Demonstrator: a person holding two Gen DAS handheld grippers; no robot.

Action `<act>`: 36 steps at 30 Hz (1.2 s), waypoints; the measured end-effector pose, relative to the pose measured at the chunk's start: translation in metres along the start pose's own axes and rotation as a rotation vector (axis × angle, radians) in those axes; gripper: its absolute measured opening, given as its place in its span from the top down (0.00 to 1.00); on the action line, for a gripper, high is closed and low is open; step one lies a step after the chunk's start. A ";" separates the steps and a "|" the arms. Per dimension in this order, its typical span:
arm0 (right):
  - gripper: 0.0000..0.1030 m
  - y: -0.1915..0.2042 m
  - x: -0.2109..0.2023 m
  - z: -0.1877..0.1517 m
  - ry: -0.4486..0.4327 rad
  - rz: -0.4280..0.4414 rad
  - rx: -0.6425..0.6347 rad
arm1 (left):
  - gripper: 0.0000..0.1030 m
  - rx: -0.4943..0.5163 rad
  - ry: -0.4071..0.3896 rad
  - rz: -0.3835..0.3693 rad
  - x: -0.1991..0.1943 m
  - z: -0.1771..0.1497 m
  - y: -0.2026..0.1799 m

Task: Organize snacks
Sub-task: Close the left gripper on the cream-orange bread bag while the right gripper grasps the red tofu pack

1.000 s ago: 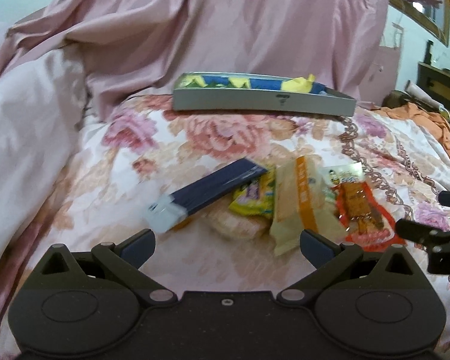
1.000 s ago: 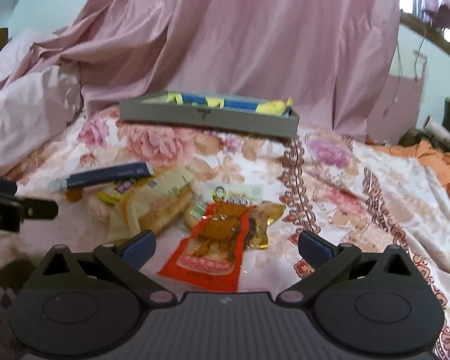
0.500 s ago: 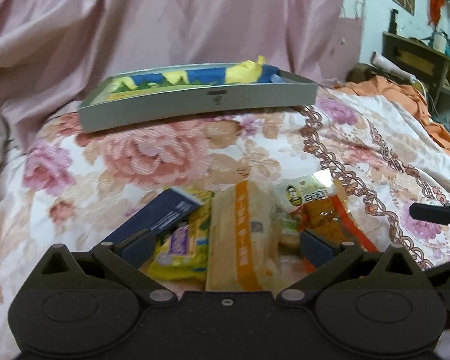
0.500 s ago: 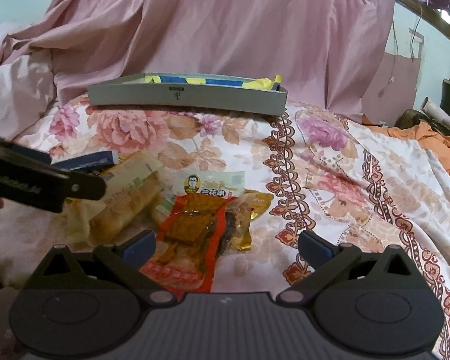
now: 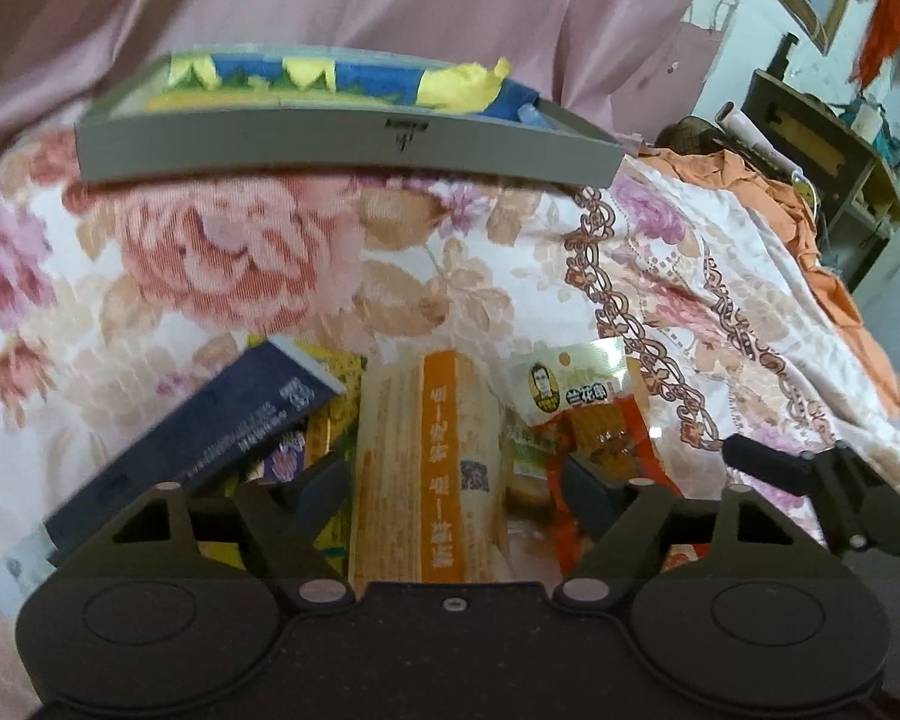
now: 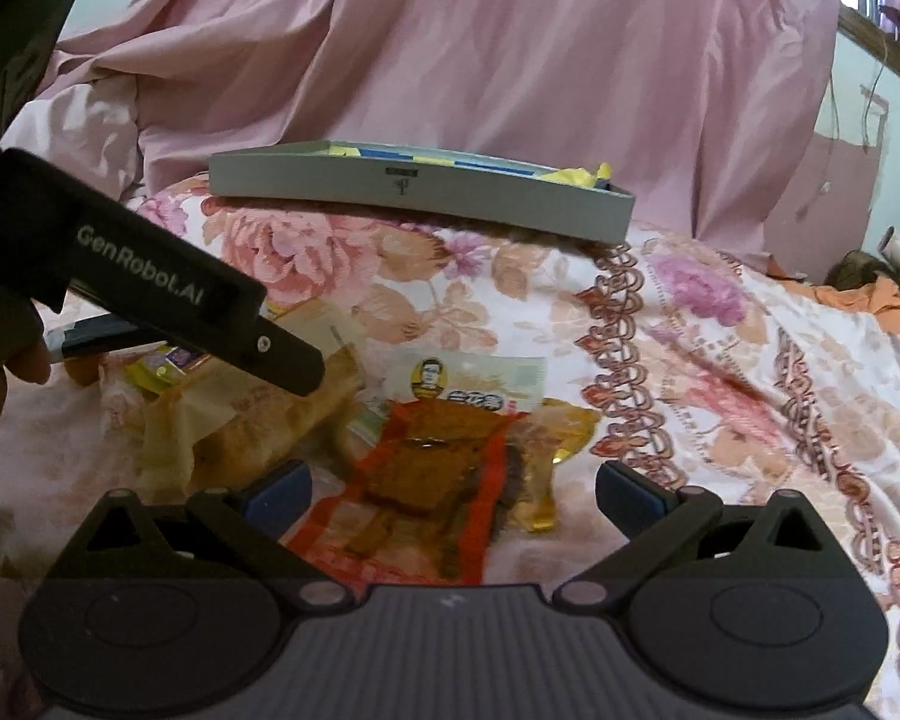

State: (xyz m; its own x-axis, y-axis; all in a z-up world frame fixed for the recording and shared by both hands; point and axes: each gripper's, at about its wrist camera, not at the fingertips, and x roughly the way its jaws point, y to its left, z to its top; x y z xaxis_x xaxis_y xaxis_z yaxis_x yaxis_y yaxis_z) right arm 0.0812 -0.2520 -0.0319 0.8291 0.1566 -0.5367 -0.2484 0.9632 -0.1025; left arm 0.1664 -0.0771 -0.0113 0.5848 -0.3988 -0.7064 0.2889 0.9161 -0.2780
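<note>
A pile of snacks lies on the floral bedspread. My left gripper straddles a long bread pack with an orange stripe; its jaws are closing, and a gap still shows on each side of the pack. A dark blue pack and a yellow pack lie to its left. A red pack with a cartoon face lies to its right. My right gripper is open, low over that red pack. A grey tray at the back holds blue and yellow packs.
Pink sheets are heaped behind the tray and to the left. An orange cloth and a wooden shelf are at the far right. The right gripper's finger reaches in beside the pile. The left gripper's finger crosses over the bread pack.
My left gripper moved forward over the pile and swung right, and its jaws have narrowed around the bread pack. My right gripper came lower and closer to the red pack.
</note>
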 end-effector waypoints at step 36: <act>0.35 0.004 0.014 0.000 0.033 -0.026 0.016 | 0.52 -0.177 0.060 0.019 0.018 -0.016 0.008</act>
State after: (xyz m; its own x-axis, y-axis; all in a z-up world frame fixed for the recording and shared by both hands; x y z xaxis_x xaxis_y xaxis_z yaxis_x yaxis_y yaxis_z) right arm 0.0915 -0.2460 -0.0399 0.8179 0.1242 -0.5618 -0.2187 0.9703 -0.1038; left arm 0.1667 -0.0763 -0.0365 0.5412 -0.3832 -0.7485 0.1373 0.9184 -0.3709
